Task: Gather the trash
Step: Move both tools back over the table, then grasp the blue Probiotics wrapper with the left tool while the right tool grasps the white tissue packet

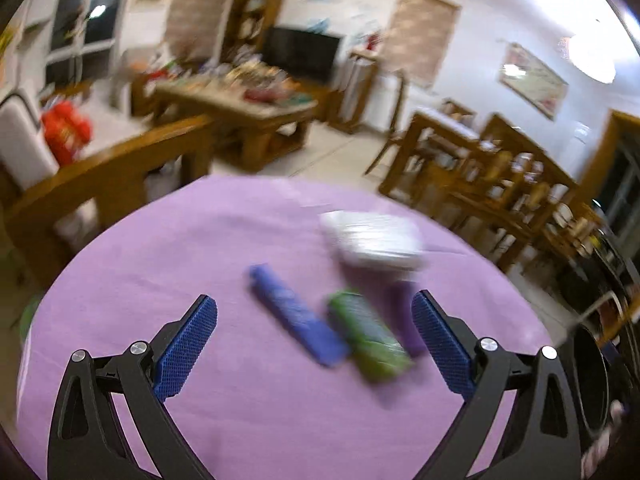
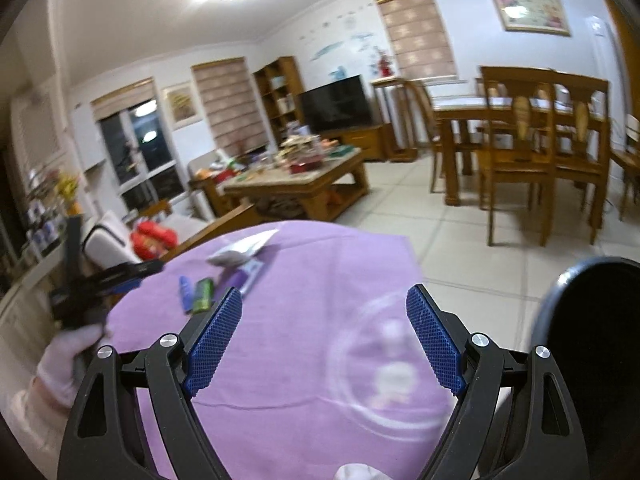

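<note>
Above, two wrist views over a round tabletop (image 1: 120, 272) w/ a purple cloth. Left gripper (image 1: 314, 338): fingers (image 1: 188, 344) spread wide, nothing between the pads; it hangs over the cloth, tilted down. Trash lies ahead of it in a tight group: blue roll (image 1: 296, 316), green roll (image 1: 368, 336) just beside it, touching or nearly so (blur, can't tell), and a purple roll (image 1: 404, 316) at the green one's far side, partly hidden by the right-hand finger. White wrapper (image 1: 372, 240), crumpled, sits beyond the rolls, near the far edge. Right gripper (image 2: 324, 338): fingers (image 2: 214, 340) also wide apart, empty, above the near part of the cloth. Clear round lid or dish (image 2: 384, 364), faint and blurred, rests on the cloth just ahead of the right pad. In the right view, same trash group appears further off to the left: blue roll (image 2: 185, 290), green roll (image 2: 203, 294), wrapper (image 2: 240, 250). Left gripper shows there at the left edge (image 2: 116, 276), held by a gloved hand (image 2: 66, 354). Black bin (image 2: 596, 352), dark and round-rimmed, stands at the tabletop's right side, off the cloth. Background: wooden furniture, tiled floor.
</note>
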